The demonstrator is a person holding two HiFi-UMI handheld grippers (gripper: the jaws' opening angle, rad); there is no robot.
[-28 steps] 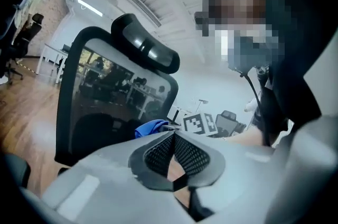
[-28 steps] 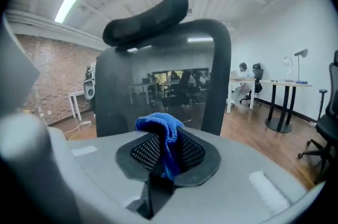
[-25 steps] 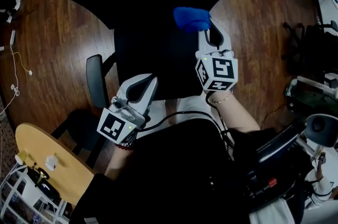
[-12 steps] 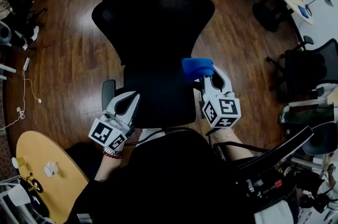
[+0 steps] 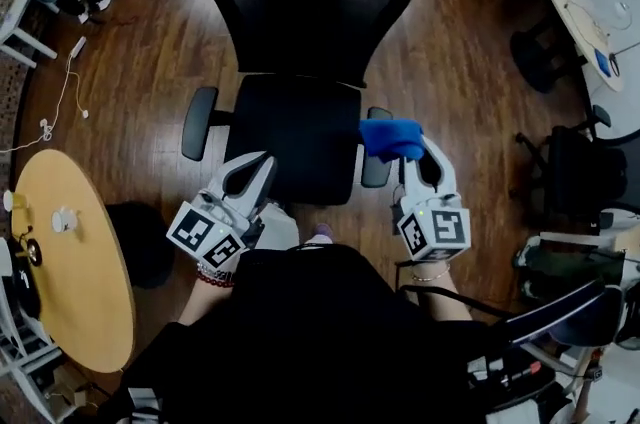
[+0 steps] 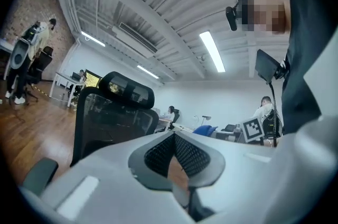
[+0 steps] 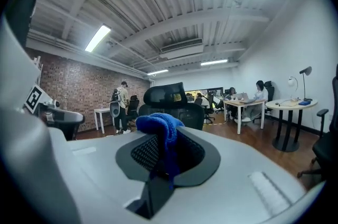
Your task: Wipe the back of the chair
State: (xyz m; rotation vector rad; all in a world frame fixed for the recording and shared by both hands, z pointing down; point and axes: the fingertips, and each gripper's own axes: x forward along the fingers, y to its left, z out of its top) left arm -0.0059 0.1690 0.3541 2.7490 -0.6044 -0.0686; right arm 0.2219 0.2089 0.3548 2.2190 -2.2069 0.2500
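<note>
R tongs (image 5: 408, 152) clamp a bunched blue cloth (image 5: 390, 138); L tongs (image 5: 258, 162) closed, empty. Chair backrest (image 5: 305, 2) stands ahead, apart from both. Risk: unbraced chair may swivel when pressed, or cloth drags out of the grip.

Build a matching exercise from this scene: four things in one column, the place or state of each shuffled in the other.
Things:
1. blue cloth
2. left claw
3. office chair
4. round wooden table

Place or state:
A. at the person's left side
B. shut, empty
C. clamped in the right claw
D. straight ahead of the person

Pairs: 1-C, 2-B, 3-D, 4-A.
</note>
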